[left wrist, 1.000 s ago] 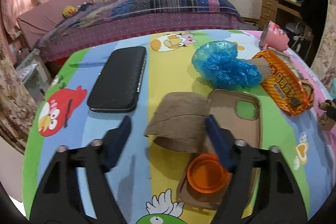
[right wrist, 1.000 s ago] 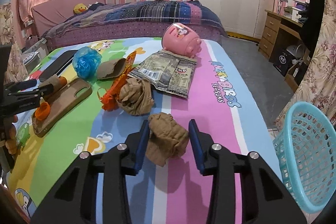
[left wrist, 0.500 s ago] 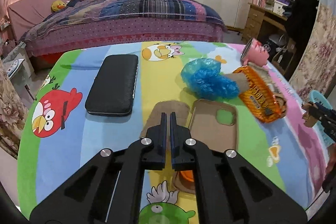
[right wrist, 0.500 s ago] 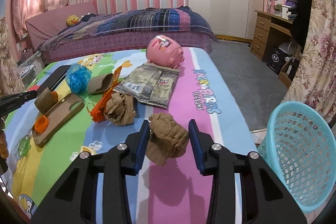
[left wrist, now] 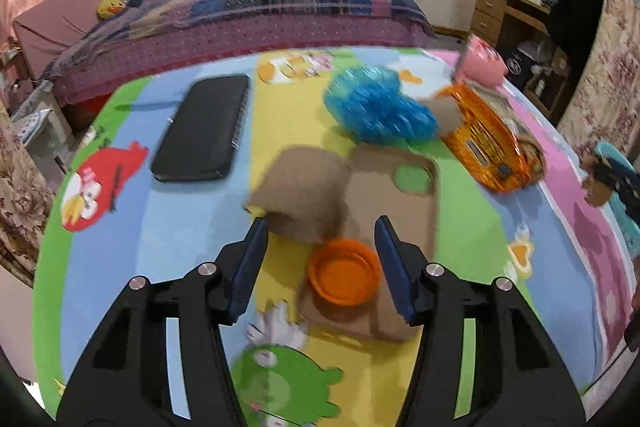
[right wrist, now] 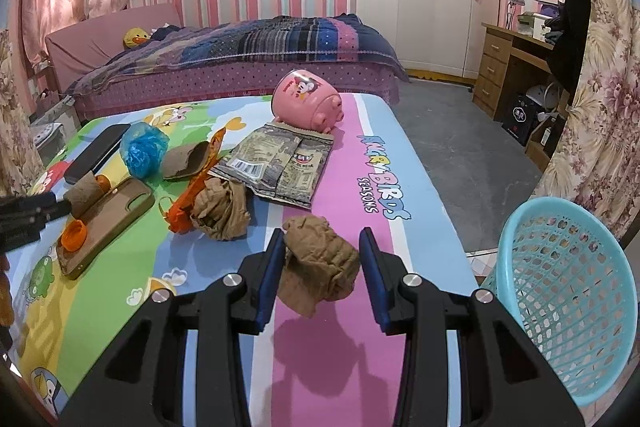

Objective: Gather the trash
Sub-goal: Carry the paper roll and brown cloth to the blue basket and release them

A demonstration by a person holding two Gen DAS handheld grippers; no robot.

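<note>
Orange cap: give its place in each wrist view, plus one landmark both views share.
Left wrist: the orange cap lies low in the centre, between the open fingers of the left gripper, on the near end of the brown phone case.
Right wrist: the cap sits at far left, on the same case.
Shared landmark: the blue plastic bag.

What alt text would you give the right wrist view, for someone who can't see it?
The right gripper holds a crumpled brown paper wad above a cartoon-print table, with a blue basket on the floor to the right. More wrappers, a pink cup and a phone case lie beyond.
</note>
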